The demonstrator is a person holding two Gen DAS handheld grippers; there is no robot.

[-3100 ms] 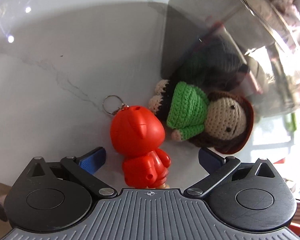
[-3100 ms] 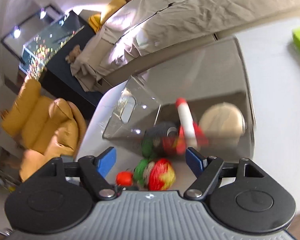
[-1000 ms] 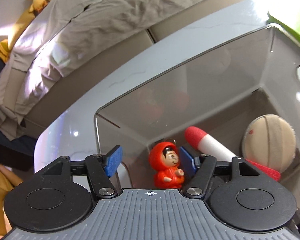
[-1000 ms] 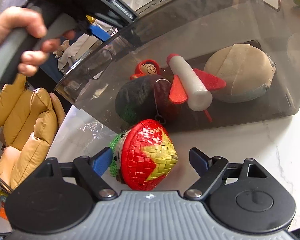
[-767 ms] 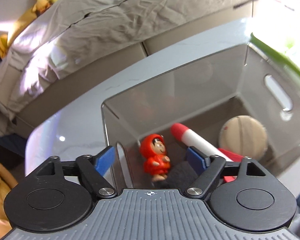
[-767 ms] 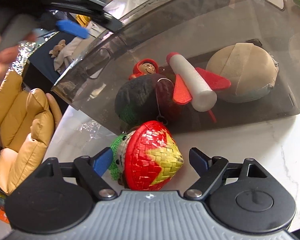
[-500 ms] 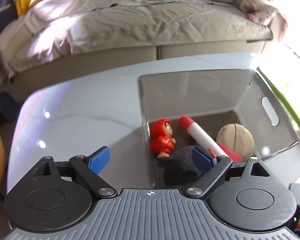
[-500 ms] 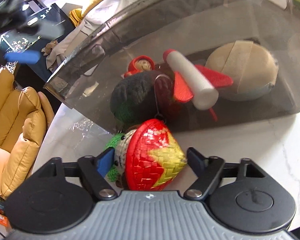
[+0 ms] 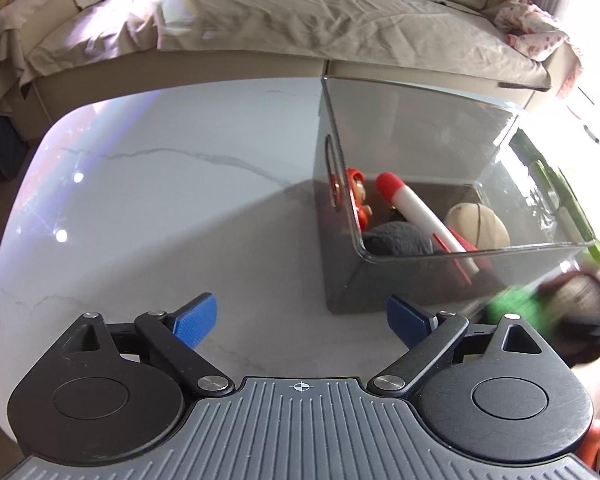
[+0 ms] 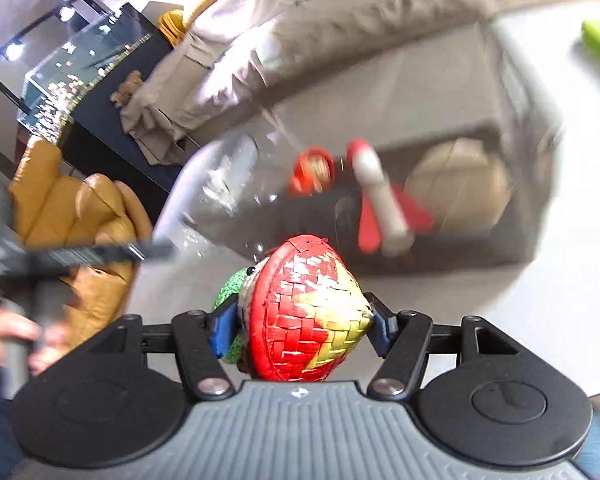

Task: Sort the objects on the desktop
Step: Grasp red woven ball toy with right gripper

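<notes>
Right gripper (image 10: 300, 326) closing, fingers pressed on woven red-and-yellow conical hat of crocheted doll (image 10: 304, 312), apex toward smoky clear bin (image 9: 420, 152); left gripper (image 9: 302, 314) opening, empty, over marble desk (image 9: 160, 208).

The right wrist view is motion-blurred: the bin (image 10: 512, 80) walls smear. The woven hat (image 10: 304, 312) hides most of the green doll (image 10: 230, 290). At the left edge, a hand (image 10: 8, 340) is blurred and cropped.
</notes>
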